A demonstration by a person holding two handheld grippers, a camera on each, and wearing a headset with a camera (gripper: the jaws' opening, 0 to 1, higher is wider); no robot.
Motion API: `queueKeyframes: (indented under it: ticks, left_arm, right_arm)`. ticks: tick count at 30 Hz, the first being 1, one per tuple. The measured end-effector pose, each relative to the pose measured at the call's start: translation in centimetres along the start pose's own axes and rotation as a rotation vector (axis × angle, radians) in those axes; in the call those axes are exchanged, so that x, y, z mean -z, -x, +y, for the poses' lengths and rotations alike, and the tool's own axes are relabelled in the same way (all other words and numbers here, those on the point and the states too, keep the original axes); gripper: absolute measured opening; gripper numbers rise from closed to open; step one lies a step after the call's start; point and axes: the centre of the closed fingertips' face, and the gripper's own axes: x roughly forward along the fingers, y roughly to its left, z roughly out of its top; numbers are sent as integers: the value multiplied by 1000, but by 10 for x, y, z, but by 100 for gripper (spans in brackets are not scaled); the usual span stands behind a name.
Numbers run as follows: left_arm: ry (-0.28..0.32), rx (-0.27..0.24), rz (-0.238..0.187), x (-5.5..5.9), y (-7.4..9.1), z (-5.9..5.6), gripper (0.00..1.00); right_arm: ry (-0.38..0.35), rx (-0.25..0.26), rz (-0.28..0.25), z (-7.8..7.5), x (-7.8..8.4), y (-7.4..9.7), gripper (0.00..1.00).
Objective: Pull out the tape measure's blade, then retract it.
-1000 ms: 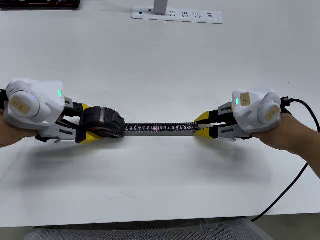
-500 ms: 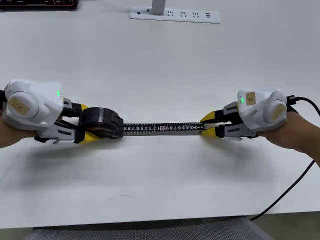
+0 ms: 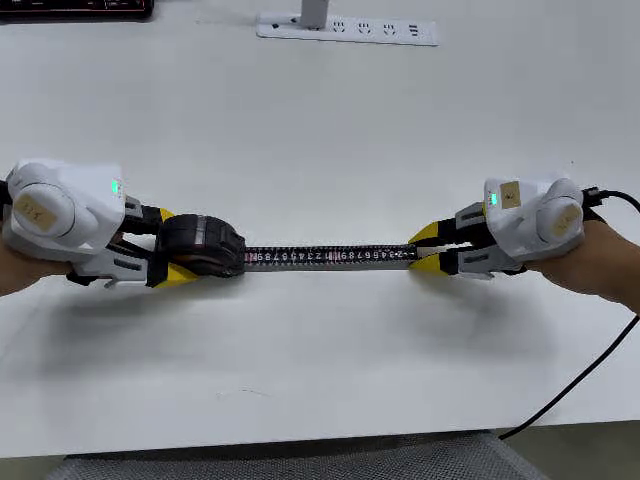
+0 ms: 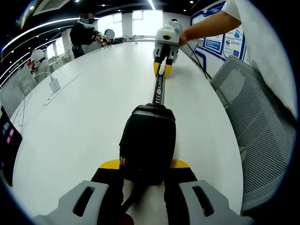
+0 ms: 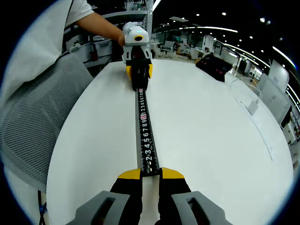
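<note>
Black tape measure [image 3: 201, 245] on the table — its numbered blade [image 3: 330, 256] drawn out flat, rightward.

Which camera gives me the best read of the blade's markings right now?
The right gripper view: the blade runs straight up from the fingers, digits legible. The head view shows its whole span, digits tiny; the left gripper view shows it foreshortened beyond the case.

I count two grippers: the left hand-held gripper [image 3: 175, 245] and the right hand-held gripper [image 3: 425, 249]. I see one tape measure [image 3: 205, 245], one power strip [image 3: 345, 29] and one worktop [image 3: 320, 140].
</note>
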Motion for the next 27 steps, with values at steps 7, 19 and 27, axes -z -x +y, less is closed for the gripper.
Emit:
queueKeyframes:
  ticks: [7,19,27]
  left_arm:
    - [0,-1,2,0,0,0,28]
    - [-1,0,4,-1,1,-1,28]
    - [-4,1,10,-1,1,-1,28]
  right_arm:
    - [-3,3,7,-1,4,5,8]
    - [-12,6,24,-2,14,13,8]
    - [-15,12,34,-2,22,19,8]
